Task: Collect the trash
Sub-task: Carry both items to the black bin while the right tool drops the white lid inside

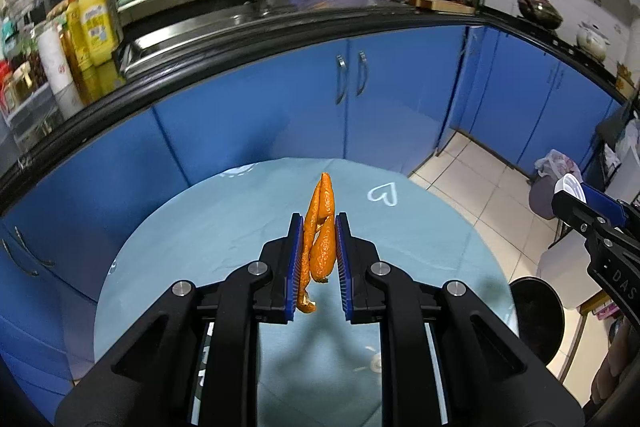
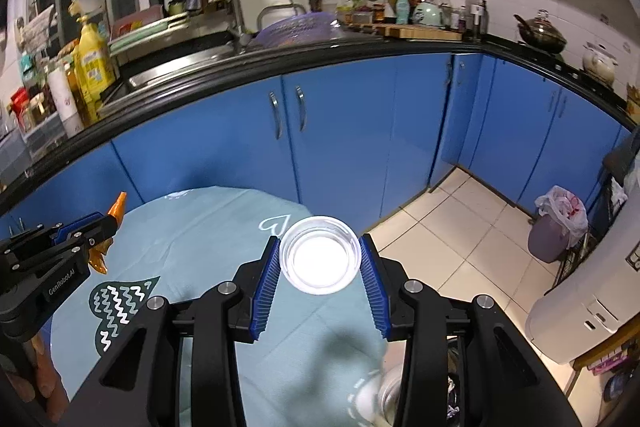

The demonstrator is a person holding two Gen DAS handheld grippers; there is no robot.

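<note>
Holding two bits of trash up over the round table (image 1: 168, 247) right now. My left gripper (image 1: 318, 223) is clamped shut on a strip of orange peel (image 1: 320, 227), which pokes up past the fingertips and dangles down between the blue pads (image 1: 294, 259). My right gripper (image 2: 320, 247) is squeezing a clear plastic cup (image 2: 320, 254) by its sides, mouth facing the camera, and it looks empty, just a white bottom showing.

Table has a pale blue cloth with a little white heart (image 1: 383, 193) drawn near its far edge and a dark patch with zigzags (image 2: 120, 303) toward the left edge. Nothing else on the cloth that I can make out.

Past the table's right edge, low down on the tiled floor (image 2: 460, 227), there's a bin (image 2: 452, 387) with crumpled stuff inside, mostly hidden behind my own right fingers. Farther off in the corner by the blue cabinets (image 2: 340, 131) sits a second bin with a plastic bag (image 2: 558, 223) stuffed in it. White appliance (image 2: 580, 311) stands near that one.
</note>
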